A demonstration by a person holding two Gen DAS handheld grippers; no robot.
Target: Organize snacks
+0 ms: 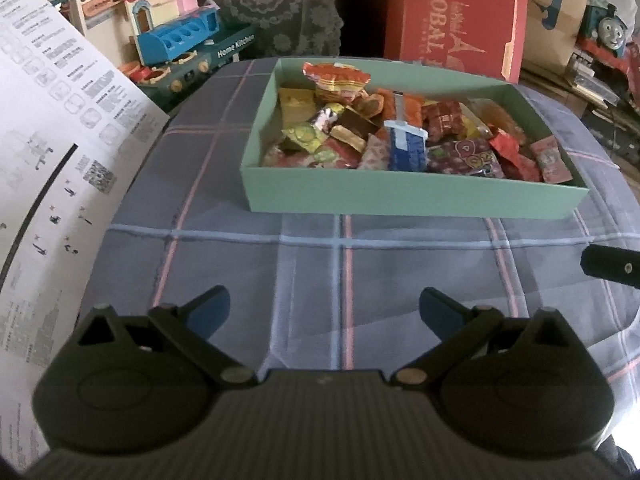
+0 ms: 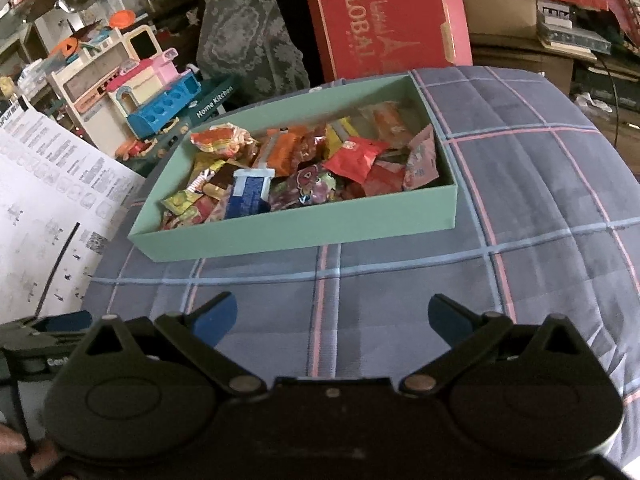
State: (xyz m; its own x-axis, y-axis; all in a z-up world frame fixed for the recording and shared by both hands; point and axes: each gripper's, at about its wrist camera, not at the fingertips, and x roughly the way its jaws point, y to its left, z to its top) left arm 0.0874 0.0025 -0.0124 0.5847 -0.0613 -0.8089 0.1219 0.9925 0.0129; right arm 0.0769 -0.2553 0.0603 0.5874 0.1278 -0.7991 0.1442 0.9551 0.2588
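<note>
A shallow green box (image 1: 400, 196) (image 2: 304, 232) sits on a plaid-covered surface, filled with several wrapped snacks. Among them are a blue-and-white packet (image 1: 406, 148) (image 2: 248, 194), a purple packet (image 1: 464, 158) (image 2: 308, 188), and a red packet (image 2: 356, 158). My left gripper (image 1: 324, 312) hovers open over the cloth, short of the box, nothing between its blue-padded fingers. My right gripper (image 2: 332, 320) is likewise open and empty in front of the box. The right gripper's finger (image 1: 610, 266) pokes in at the left wrist view's right edge.
The plaid blue cloth (image 1: 344, 264) (image 2: 500, 200) covers the surface around the box. A large printed white sheet (image 1: 60, 152) (image 2: 48, 208) lies at the left. Behind stand a toy kitchen (image 1: 180, 40) (image 2: 160, 96), a red carton (image 1: 456, 16) (image 2: 384, 20) and a toy train (image 1: 610, 30).
</note>
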